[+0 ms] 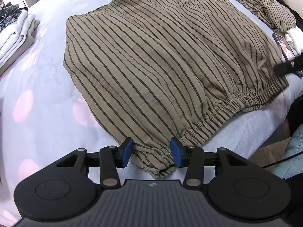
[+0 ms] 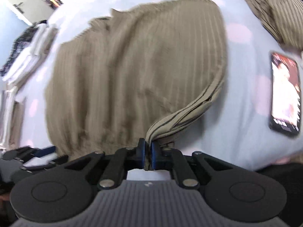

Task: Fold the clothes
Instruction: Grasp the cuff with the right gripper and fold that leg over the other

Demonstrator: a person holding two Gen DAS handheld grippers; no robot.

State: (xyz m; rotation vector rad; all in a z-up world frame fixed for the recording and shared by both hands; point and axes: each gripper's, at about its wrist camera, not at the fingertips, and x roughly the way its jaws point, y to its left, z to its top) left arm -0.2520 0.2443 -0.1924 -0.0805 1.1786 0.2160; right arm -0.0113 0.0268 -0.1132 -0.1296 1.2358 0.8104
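A tan garment with dark stripes (image 1: 151,56) lies spread on the bed, its gathered elastic hem toward me. In the left wrist view my left gripper (image 1: 151,152) stands open, and the bunched hem corner (image 1: 153,160) lies between its blue pads without being squeezed. In the blurred right wrist view my right gripper (image 2: 148,151) is shut on the other hem corner, and a twisted strip of the garment (image 2: 132,75) rises from the bed into its pads. The right gripper also shows as a dark shape (image 1: 287,66) at the right edge of the left wrist view.
The bed cover (image 1: 37,94) is pale blue with pink dots. Folded clothes (image 1: 15,34) are stacked at the left. A second striped garment (image 1: 265,5) lies crumpled at the far right, with a lit phone (image 2: 286,92) on the bed near it.
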